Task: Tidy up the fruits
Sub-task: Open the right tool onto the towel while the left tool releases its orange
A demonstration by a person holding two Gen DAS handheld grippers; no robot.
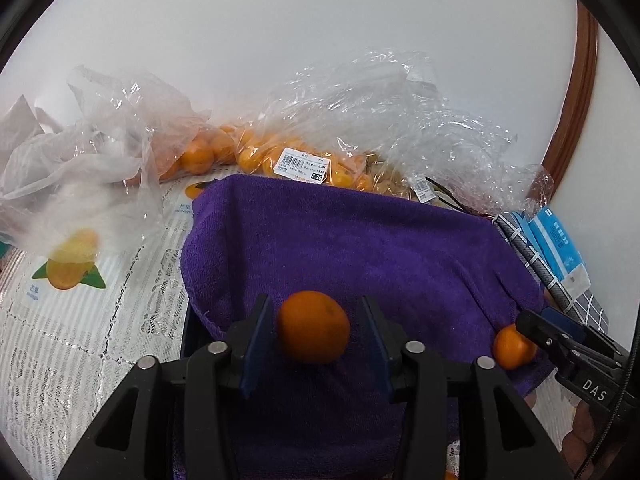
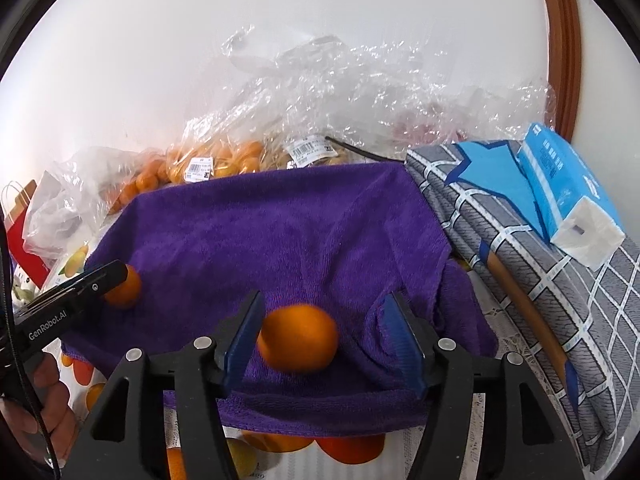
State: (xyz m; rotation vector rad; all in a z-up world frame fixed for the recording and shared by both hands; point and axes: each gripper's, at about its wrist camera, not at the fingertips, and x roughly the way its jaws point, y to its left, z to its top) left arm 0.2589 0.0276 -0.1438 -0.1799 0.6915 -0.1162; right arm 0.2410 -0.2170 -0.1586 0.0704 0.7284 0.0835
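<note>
Both cams riding right behind the fingers, looking forward and slightly down, very close to the purple towel point(image 1: 360, 248). Left view facing from the towel's left side, right view from its right. Shared: towel point(image 2: 280, 232), bags of oranges point(image 1: 224, 152) point(image 2: 208, 164) at the wall, blue box point(image 1: 560, 248) point(image 2: 568, 192).

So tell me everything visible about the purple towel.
The purple towel is deep violet terry cloth, draped and sagging into a hollow, seemingly over a dark container. Its near hem is folded, with a wrinkled right corner. Two oranges sit in it, one between the open left claw fingers, another inside the open right claw.
</note>
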